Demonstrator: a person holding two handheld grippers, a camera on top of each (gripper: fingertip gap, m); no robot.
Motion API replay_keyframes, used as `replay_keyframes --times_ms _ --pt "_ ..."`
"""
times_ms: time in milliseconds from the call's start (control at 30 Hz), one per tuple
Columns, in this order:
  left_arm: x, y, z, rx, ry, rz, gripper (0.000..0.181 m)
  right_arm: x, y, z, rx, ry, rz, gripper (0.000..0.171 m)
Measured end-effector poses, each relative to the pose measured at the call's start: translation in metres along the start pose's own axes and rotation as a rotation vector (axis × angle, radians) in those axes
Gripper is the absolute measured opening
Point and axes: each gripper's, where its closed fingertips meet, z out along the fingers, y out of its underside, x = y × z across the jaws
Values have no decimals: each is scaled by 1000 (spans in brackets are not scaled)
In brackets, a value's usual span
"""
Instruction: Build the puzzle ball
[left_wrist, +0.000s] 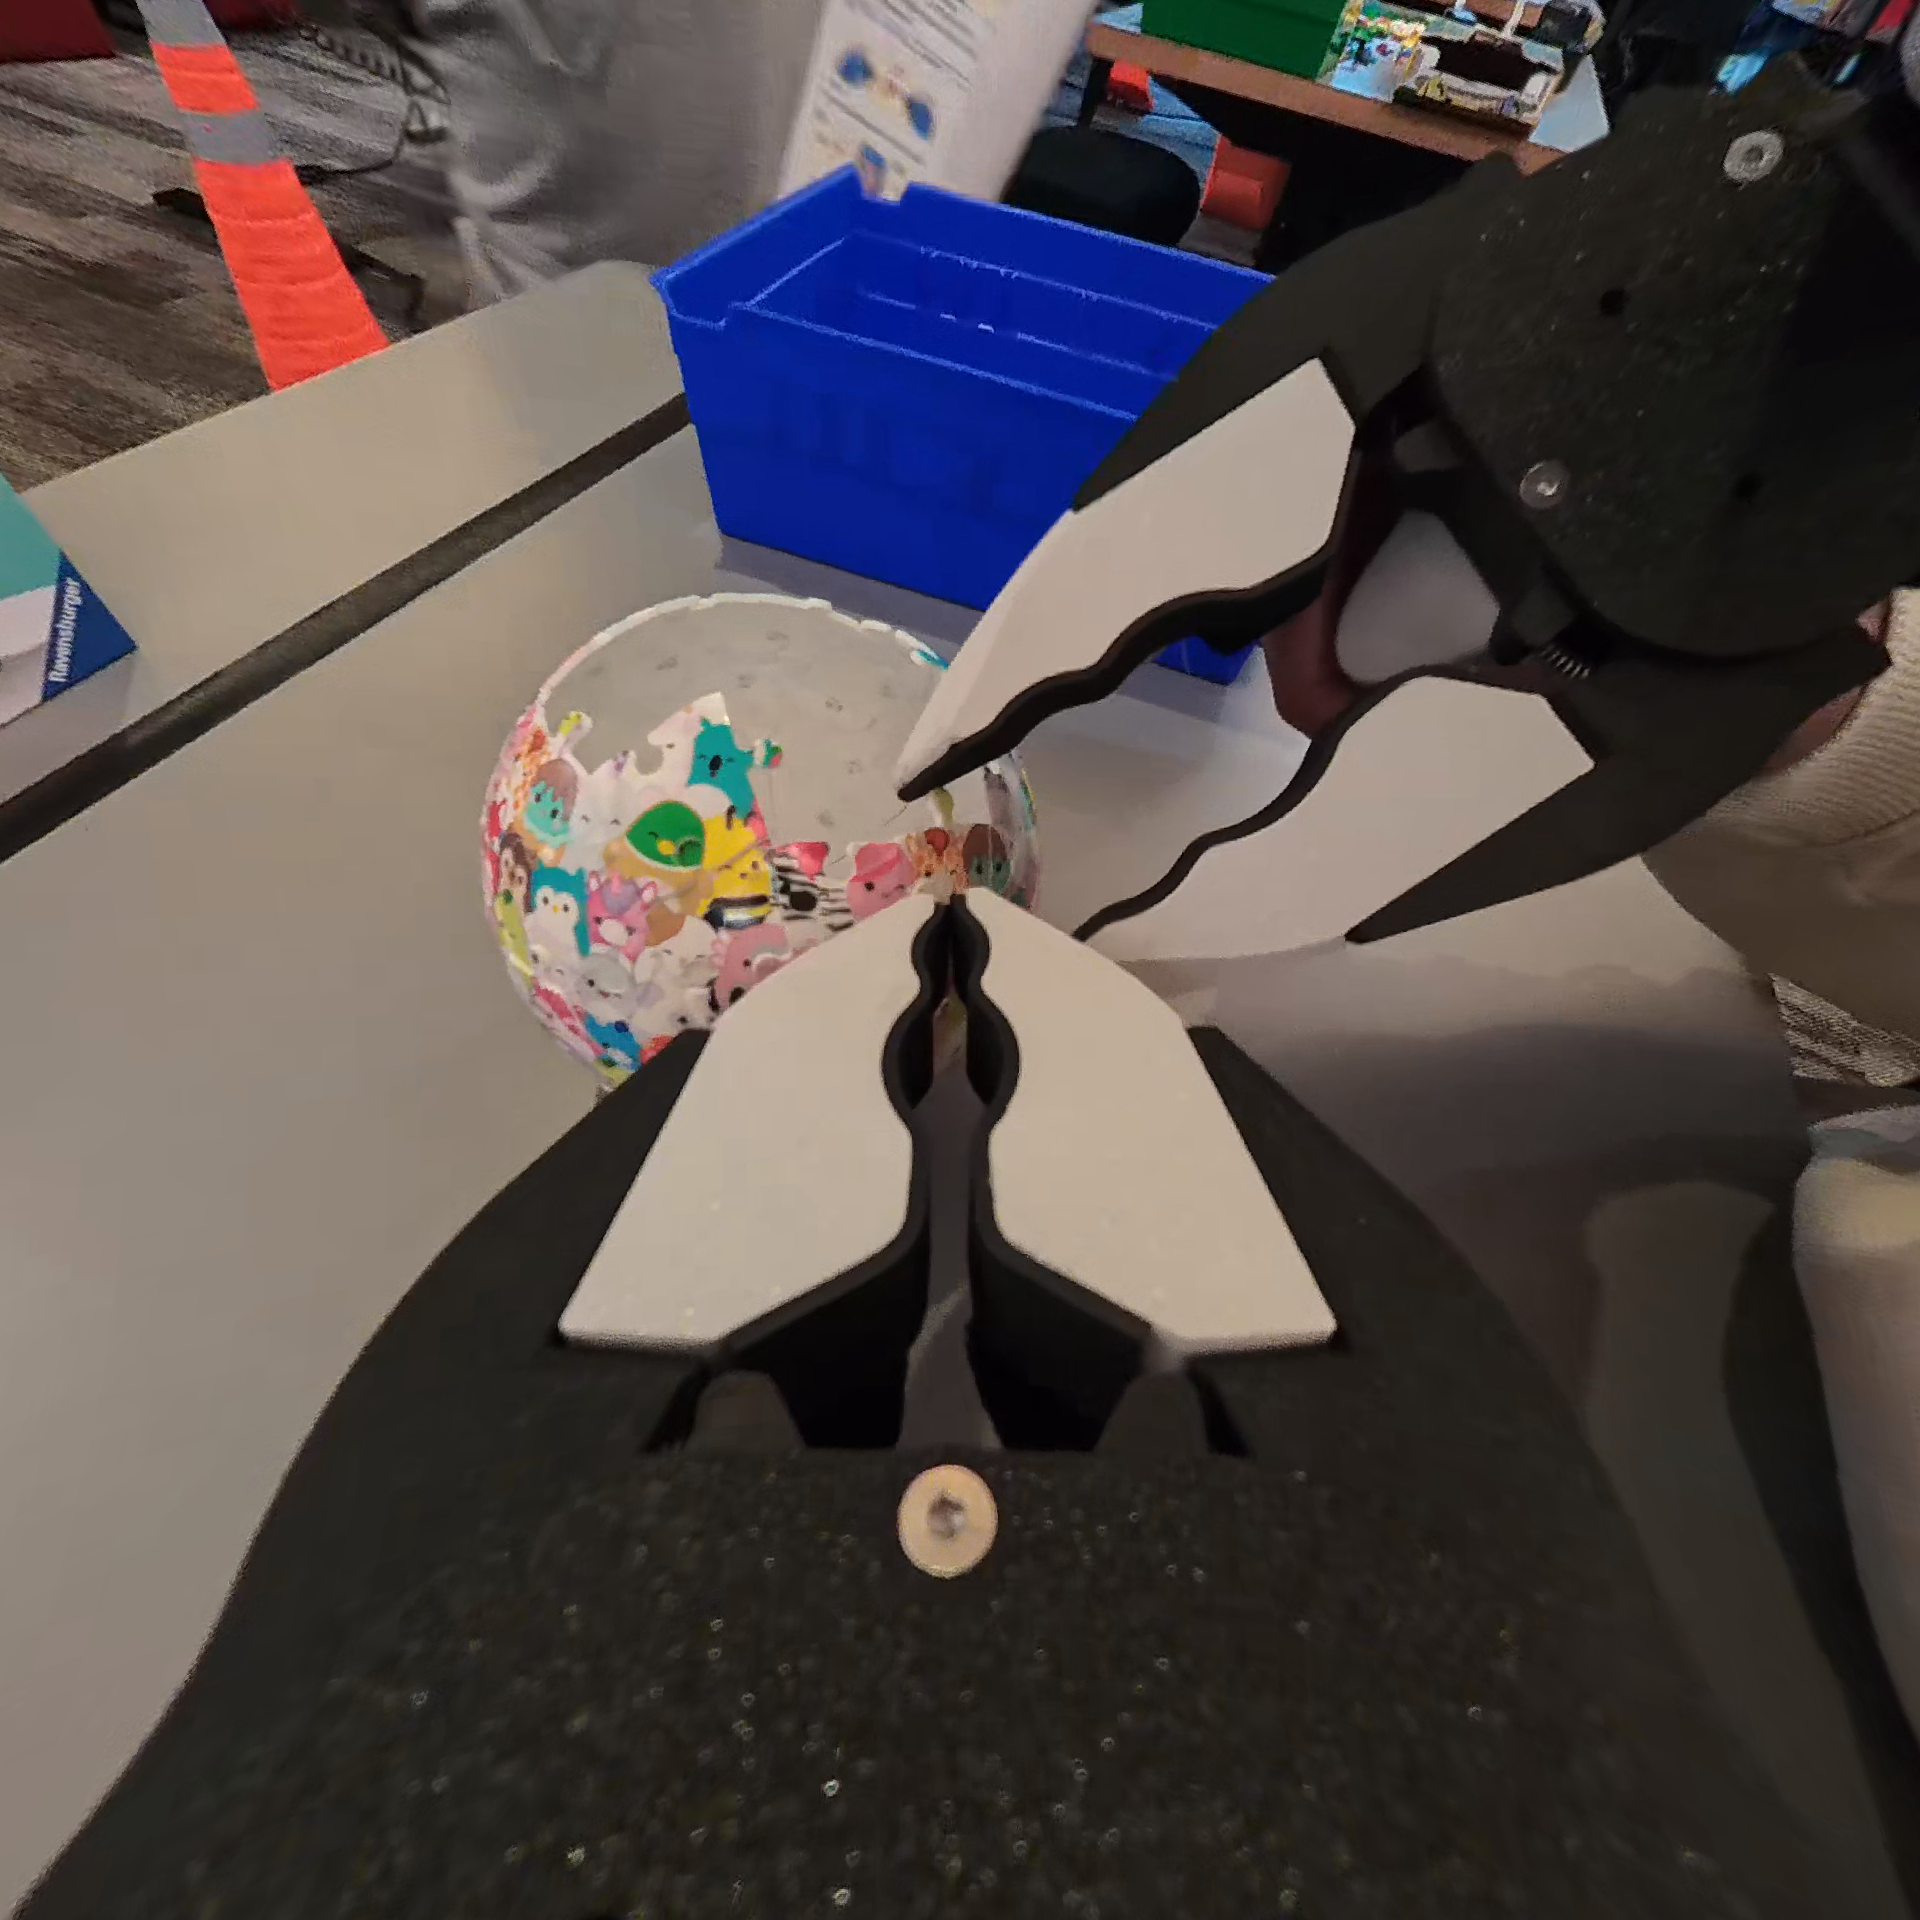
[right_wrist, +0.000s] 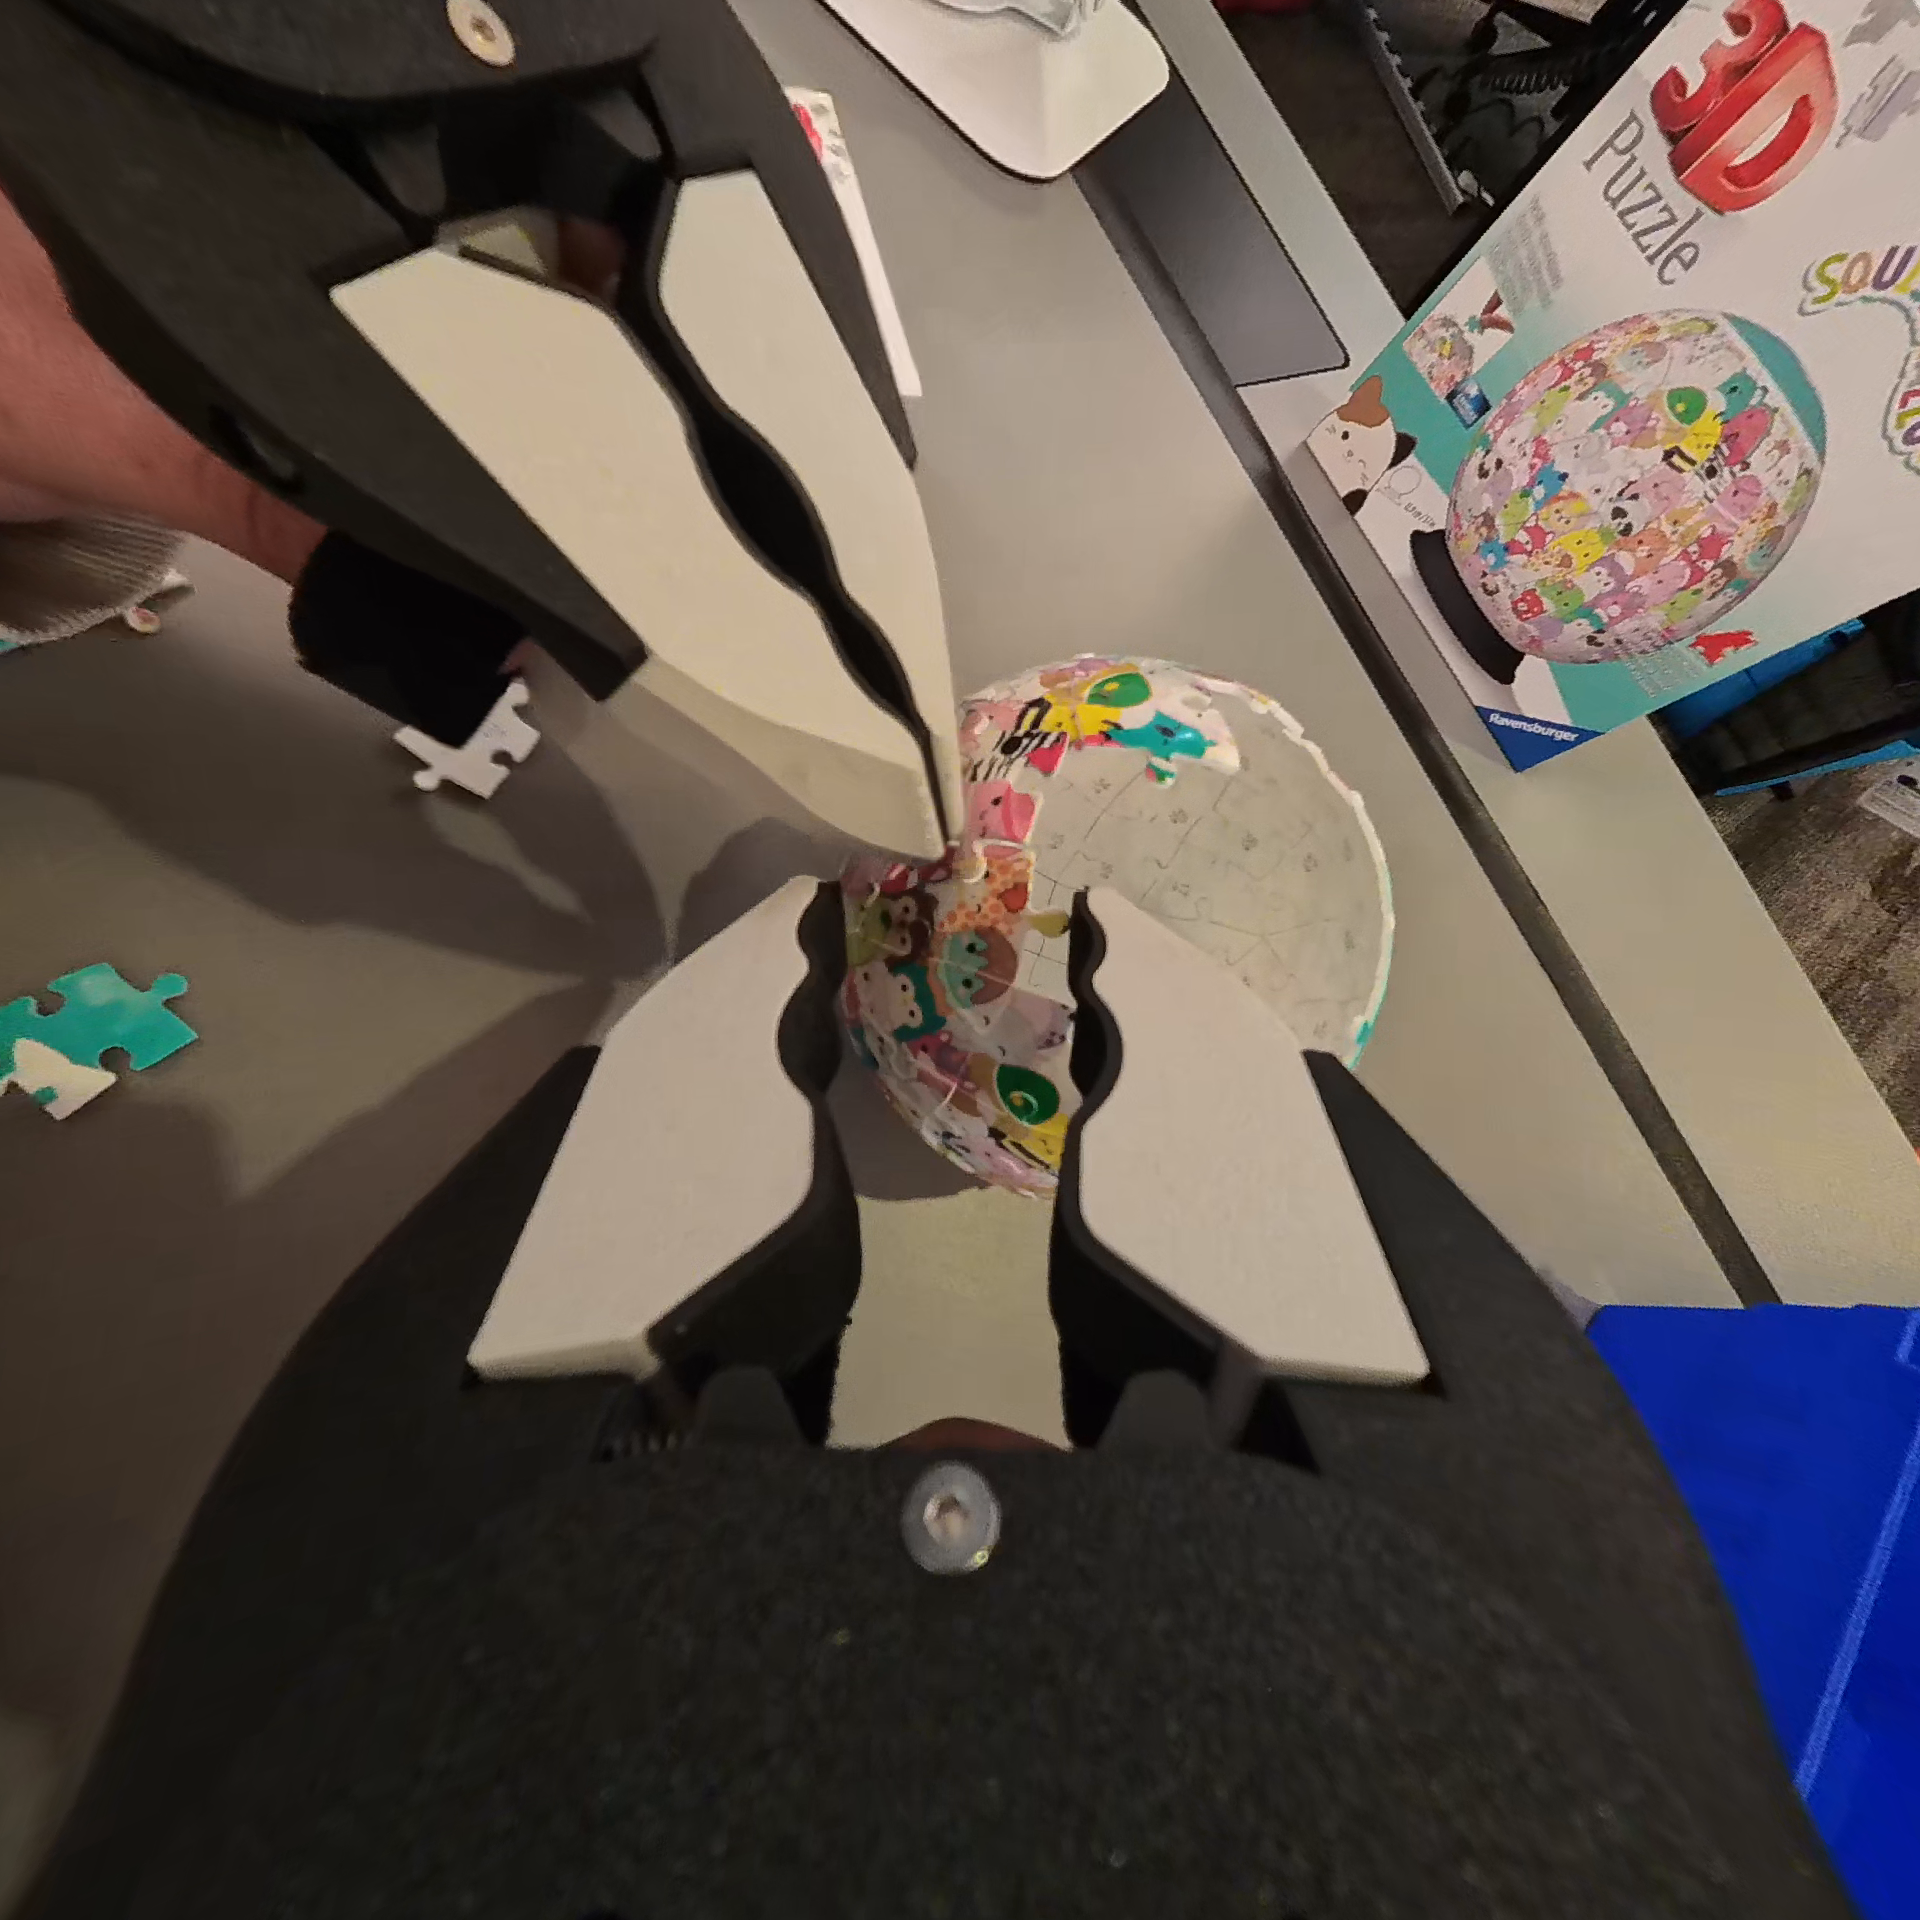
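The puzzle ball (left_wrist: 644, 883) is a partly built shell, colourful outside and white inside, lying on the grey table (left_wrist: 260, 1039) with its opening up. My left gripper (left_wrist: 951, 912) is shut on the shell's near rim; in the right wrist view it (right_wrist: 948, 842) comes in from the upper left. My right gripper (right_wrist: 951, 904) is open and straddles the ball's (right_wrist: 1195, 831) wall. In the left wrist view it (left_wrist: 992, 862) has one finger inside the shell and the other outside.
A blue bin (left_wrist: 914, 416) stands behind the ball and shows at the lower right (right_wrist: 1766, 1507). The puzzle box (right_wrist: 1610, 468) stands across a table seam. A white loose piece (right_wrist: 473, 743) and a teal one (right_wrist: 99, 1023) lie left. An orange cone (left_wrist: 270, 239) stands on the floor. Only a small space, under 4 cm, lies between the two pairs of fingers.
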Motion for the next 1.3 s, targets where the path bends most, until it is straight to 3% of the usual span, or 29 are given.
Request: replay_keyframes --times_ms 1067,1300 --pt "-21 7 -11 30 -29 -79 0 10 -6 -3 25 19 16 38" --pt "-25 31 -15 27 -24 -164 0 8 -20 -1 -1 24 37 34"
